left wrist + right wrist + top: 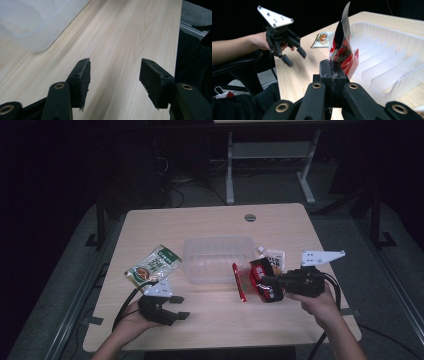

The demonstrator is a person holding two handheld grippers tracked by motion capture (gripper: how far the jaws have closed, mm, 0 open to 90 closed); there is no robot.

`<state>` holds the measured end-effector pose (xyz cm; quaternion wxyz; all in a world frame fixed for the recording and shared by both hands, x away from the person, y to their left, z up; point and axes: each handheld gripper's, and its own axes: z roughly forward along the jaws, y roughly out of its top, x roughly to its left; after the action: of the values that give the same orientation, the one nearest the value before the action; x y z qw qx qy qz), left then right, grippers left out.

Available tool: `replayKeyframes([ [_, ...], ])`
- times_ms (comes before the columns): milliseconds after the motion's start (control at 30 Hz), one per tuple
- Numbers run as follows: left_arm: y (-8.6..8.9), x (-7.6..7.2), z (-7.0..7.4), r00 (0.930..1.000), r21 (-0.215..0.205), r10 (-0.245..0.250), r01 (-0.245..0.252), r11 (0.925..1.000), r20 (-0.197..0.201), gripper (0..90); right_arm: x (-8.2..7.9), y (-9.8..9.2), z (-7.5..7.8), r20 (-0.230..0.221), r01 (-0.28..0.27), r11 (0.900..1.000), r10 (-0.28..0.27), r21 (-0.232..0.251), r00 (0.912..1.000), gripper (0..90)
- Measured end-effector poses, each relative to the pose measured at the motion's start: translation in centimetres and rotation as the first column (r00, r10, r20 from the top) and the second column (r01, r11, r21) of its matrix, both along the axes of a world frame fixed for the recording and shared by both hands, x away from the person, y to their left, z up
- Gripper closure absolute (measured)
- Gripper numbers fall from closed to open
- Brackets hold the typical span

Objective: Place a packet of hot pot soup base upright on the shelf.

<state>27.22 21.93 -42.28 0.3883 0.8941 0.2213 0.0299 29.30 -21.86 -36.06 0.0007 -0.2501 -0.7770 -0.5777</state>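
My right gripper [267,282] [333,68] is shut on the edge of a red and black snack packet [260,269] [340,51] and holds it upright just off the table, right of the clear plastic container [217,257] [387,57]. At the table's front left my left gripper [182,307] [113,75] [297,60] is open, with nothing between its fingers and bare wood beneath. The container [30,25] lies ahead of it to the left in the left gripper view.
A green food pouch [152,265] [322,38] lies left of the container. A thin red stick packet [239,282] lies at the container's front right corner, and a white pouch [274,257] sits behind the held packet. The wooden table [150,225] has a grommet hole [250,217] at the back.
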Motion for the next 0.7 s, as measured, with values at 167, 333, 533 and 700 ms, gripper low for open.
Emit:
replayKeyframes([
  [167, 1.9, -0.4, -0.3, 0.9992, 0.008, 0.040, -0.040, 0.9992, 0.003, 36.0, 0.8, 0.2, 0.9, 0.009, 0.031, 0.999, -0.031, -0.011, 0.9995, 90.0],
  [333, 3.0, -0.3, -0.5, 0.9971, -0.005, 0.076, -0.076, 0.9971, 0.005, 32.1, 1.9, 0.2, 1.5, 0.022, 0.065, 0.998, -0.065, -0.015, 0.9977, 90.0],
  [533, 3.5, 0.1, -0.8, 0.9943, 0.007, 0.104, -0.104, 0.9945, 0.021, 26.9, 3.3, 0.2, 2.0, 0.030, 0.104, 0.994, -0.102, -0.035, 0.9943, 90.0],
  [700, 3.7, 0.2, -0.8, 0.9927, 0.006, 0.119, -0.119, 0.9929, 0.023, 25.9, 4.6, 0.4, 2.3, 0.039, 0.136, 0.989, -0.134, -0.053, 0.9902, 90.0],
])
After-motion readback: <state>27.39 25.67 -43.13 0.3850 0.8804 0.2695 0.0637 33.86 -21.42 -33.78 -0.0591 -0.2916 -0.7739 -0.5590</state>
